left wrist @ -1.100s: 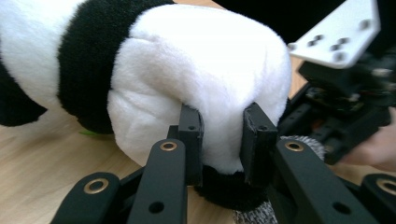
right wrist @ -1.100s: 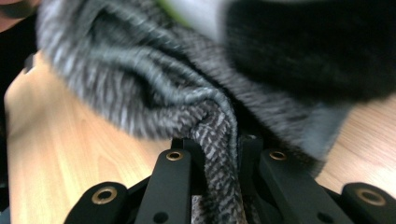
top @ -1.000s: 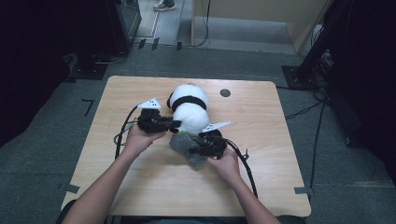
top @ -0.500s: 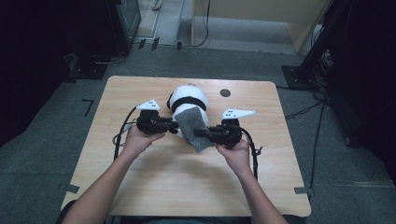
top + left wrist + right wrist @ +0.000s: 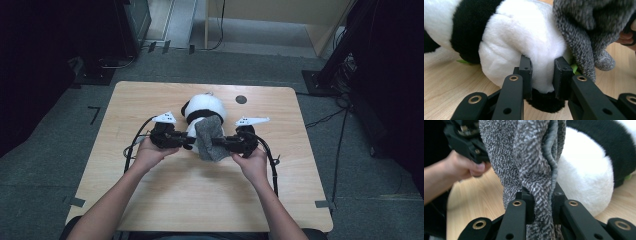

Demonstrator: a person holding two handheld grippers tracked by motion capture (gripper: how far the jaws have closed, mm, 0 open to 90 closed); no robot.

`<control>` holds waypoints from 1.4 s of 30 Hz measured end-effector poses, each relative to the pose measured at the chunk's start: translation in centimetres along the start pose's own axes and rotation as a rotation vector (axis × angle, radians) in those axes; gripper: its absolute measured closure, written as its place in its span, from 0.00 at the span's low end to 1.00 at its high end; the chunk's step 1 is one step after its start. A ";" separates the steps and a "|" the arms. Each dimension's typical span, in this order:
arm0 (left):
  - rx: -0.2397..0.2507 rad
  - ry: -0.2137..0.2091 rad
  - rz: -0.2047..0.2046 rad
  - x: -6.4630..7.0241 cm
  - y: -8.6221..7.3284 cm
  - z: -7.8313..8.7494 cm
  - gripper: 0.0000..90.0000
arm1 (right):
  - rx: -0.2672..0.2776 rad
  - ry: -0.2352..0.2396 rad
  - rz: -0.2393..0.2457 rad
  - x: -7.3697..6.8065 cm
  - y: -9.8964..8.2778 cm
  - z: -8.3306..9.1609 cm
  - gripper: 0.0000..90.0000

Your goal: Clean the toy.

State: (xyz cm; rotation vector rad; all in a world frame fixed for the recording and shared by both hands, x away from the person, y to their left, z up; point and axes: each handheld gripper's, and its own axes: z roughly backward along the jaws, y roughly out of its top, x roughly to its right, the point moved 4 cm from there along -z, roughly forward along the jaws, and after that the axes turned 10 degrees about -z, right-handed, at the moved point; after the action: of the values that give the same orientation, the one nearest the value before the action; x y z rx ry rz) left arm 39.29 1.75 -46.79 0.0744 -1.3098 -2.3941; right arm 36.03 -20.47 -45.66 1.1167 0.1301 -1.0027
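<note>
Panda plush toy (image 5: 524,37) is clamped at a fold of its white fur between the left gripper's (image 5: 542,75) two black fingers (image 5: 526,72), low and centre in the left gripper view, with a black patch of the toy directly beneath the grip. Grey fleece cloth (image 5: 529,165) is pinched between the right gripper's (image 5: 541,202) fingers (image 5: 557,197), low and centre in the right gripper view; the fabric hangs in vertical folds and passes down through the closed pads. In the left gripper view the cloth (image 5: 589,32) drapes over the upper right of the frame, touching the toy's white side. In the right gripper view the toy's (image 5: 584,182) white body sits just behind the cloth at right, its black band across the upper right corner. In the high view the toy (image 5: 204,107) lies on the wooden bench (image 5: 150,200) just above frame centre, with the cloth (image 5: 210,140) draped against its lower edge. The left gripper (image 5: 189,142) comes in from the left of the toy and the right gripper (image 5: 220,144) from the right of the cloth, the two facing each other, each held in a hand whose forearm enters from the bottom of the frame. A small dark round mark (image 5: 241,99) sits on the bench to the upper right of the toy.
</note>
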 end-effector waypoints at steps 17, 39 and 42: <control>0.005 0.011 0.031 -0.7 -0.2 0.3 0.82 | -0.162 -0.063 0.049 0.6 -2.7 -3.0 0.89; 0.112 -0.006 0.039 -0.9 0.6 2.3 0.82 | -0.303 -0.190 0.082 2.3 -3.9 -4.3 0.88; 0.123 -0.006 0.041 -1.0 0.7 2.4 0.82 | -0.291 -0.205 0.057 3.1 -3.4 -3.3 0.88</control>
State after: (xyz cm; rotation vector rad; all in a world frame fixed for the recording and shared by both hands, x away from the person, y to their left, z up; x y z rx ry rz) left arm 39.82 3.72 -44.98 0.0748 -1.4462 -2.2803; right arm 36.56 -19.92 -51.28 0.7450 0.0756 -1.0050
